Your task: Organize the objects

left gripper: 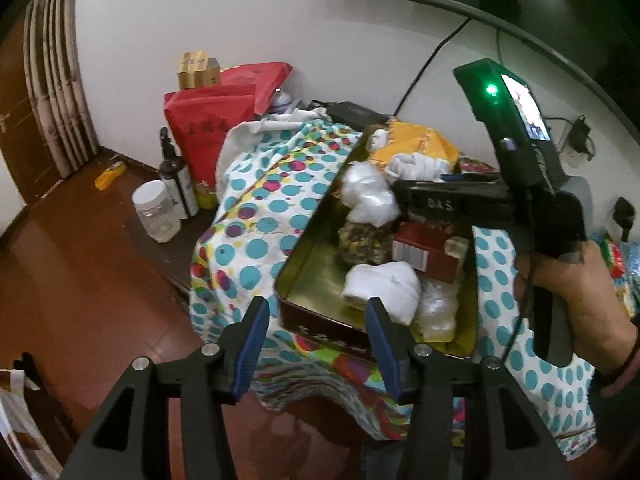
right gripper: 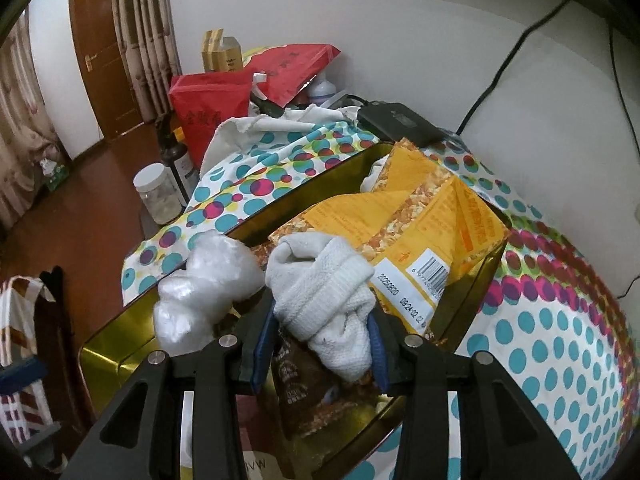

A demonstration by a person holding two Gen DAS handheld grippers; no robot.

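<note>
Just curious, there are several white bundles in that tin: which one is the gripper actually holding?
The ribbed white sock, clamped by the right hand-held gripper against the yellow packet. The crinkly plastic bundle lies free beside it.

white wall (right gripper: 360, 20), brown door (right gripper: 105, 60), curtain (right gripper: 144, 36), reddish floor (left gripper: 80, 280).

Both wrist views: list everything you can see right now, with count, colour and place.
Tin box: 1, gold inside, open on the dotted cloth.
Rolled sock: 1, white, between the right fingers above the tin.
Second sock roll: 1, white, inside the tin's near end.
Snack bag: 1, yellow, in the tin's far end.
Plastic bag wad: 1, clear-white, in the tin.
Small carton: 1, red, in the tin.
Dotted cloth: 1, multicolour, under the tin.
Red bags: 2, behind the cloth.
Jar: 1, clear, white lid, left of the cloth.
Dark bottle: 1, beside the jar.
Left hand-held gripper: open, before the tin.
Right hand-held gripper: shut on the sock.
</note>
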